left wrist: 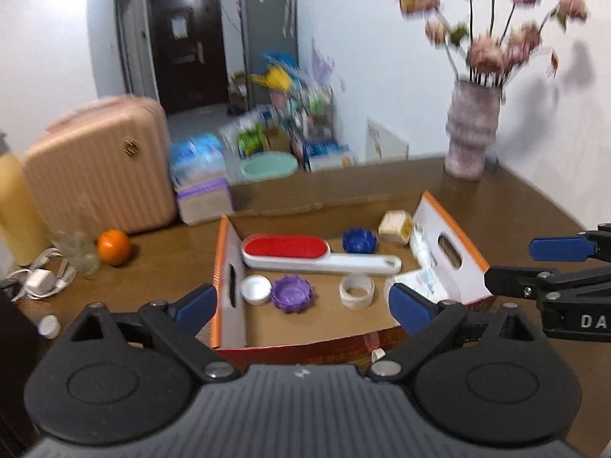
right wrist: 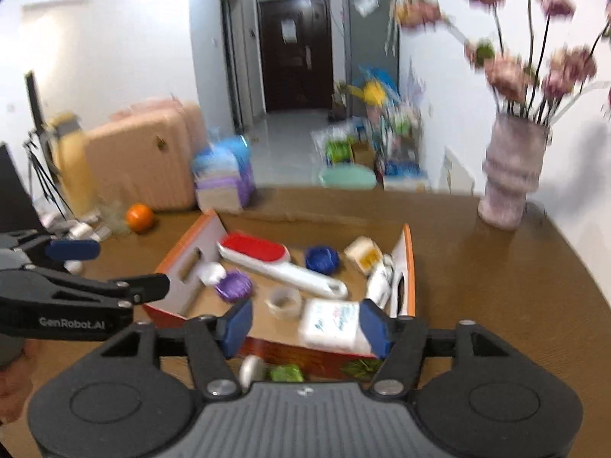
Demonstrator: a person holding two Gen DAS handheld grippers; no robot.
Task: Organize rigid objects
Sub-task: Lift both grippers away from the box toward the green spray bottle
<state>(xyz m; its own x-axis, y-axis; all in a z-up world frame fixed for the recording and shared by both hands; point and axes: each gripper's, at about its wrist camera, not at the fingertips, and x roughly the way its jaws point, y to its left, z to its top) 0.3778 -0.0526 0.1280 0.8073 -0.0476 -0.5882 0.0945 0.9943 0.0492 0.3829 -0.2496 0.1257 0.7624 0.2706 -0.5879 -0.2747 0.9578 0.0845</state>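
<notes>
While both tools hang above the tabletop (left wrist: 515,206), the left tool (left wrist: 301,301) gapes wide and the right tool (right wrist: 307,326) stands partly open, both empty, over the cardboard box (left wrist: 225,267).

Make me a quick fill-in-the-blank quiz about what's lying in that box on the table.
1. The long white brush has a ____ pad.
2. The ring of tape lies inside the cardboard ____.
3. The round fruit left of the box is coloured ____.
4. The tall vase holds ____.

Missing words: red; box; orange; flowers
</notes>
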